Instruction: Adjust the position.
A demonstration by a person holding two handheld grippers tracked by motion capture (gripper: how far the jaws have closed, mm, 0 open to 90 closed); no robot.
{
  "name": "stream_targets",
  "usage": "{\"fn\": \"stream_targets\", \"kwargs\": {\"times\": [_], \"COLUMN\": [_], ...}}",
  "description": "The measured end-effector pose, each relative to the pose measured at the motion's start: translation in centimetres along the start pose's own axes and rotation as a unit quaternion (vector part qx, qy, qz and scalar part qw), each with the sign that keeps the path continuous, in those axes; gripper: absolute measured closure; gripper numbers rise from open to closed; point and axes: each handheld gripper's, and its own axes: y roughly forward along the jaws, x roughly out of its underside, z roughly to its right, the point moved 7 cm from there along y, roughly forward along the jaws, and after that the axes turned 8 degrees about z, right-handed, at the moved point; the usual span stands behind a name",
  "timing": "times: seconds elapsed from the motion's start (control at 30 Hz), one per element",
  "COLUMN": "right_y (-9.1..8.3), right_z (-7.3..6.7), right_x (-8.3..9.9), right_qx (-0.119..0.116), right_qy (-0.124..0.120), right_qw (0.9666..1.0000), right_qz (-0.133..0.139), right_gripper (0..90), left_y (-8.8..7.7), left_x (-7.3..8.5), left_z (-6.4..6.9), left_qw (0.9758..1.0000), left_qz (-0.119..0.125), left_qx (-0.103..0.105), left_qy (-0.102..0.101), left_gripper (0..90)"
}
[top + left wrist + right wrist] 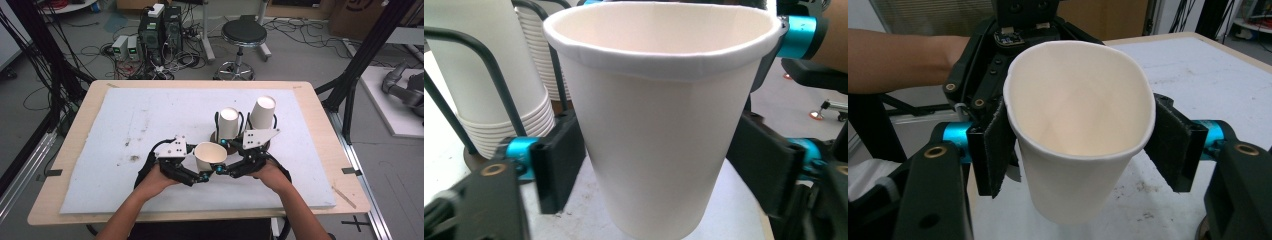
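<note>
A white paper cup [210, 156] hangs tilted over the white mat, between my two grippers. In the right gripper view the cup [1079, 130] sits between my right gripper's [1083, 150] black pads [998, 145], which press its sides and bend the rim out of round. In the left gripper view the same cup [659, 125] stands between my left gripper's [659, 170] pads [561, 165], which stand right beside its walls without denting them. Just behind it, two stacks of white cups [228, 122] [262, 112] stand in a black wire holder [499, 80].
The white foam mat [125, 130] covers most of the wooden table [80, 125]. On the floor beyond the far edge are a black stool [244, 35] and computer boxes with cables [160, 30]. Black frame posts [360, 60] rise at both sides.
</note>
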Motion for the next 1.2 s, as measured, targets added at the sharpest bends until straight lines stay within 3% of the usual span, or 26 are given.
{"fn": "stream_targets", "kwargs": {"times": [0.07, 0.23, 0.43, 0.73, 1.0, 1.2], "right_y": [0.0, 0.0, -1.2, -3.0, -5.8, -7.5], "right_z": [0.0, 0.1, 0.8, 1.6, 2.7, 3.6], "right_x": [0.0, -0.3, -0.6, 0.0, 0.7, 1.1], "right_qx": [0.001, 0.007, 0.032, 0.072, 0.119, 0.146], "right_qy": [0.002, 0.010, 0.010, 0.001, 0.003, 0.008], "right_qw": [1.0000, 0.9998, 0.9990, 0.9972, 0.9928, 0.9891], "right_qz": [0.001, 0.017, 0.030, 0.018, 0.018, 0.022], "right_gripper": [31.0, 21.1, 20.9, 20.9, 20.9, 20.9], "left_y": [-0.1, -0.5, -1.8, -3.1, -4.9, -6.1], "left_x": [0.0, -0.4, -0.8, -1.3, -1.5, -1.3], "left_z": [0.0, -0.2, -1.4, -2.3, -3.6, -4.5], "left_qw": [1.0000, 0.9999, 0.9988, 0.9961, 0.9903, 0.9871], "left_qz": [0.001, 0.015, 0.035, 0.050, 0.064, 0.072], "left_qx": [0.002, 0.001, -0.035, -0.073, -0.122, -0.142], "left_qy": [0.004, 0.002, -0.009, -0.007, -0.015, -0.023], "left_gripper": [30.8, 33.2, 35.0, 35.6, 35.5, 35.6]}}
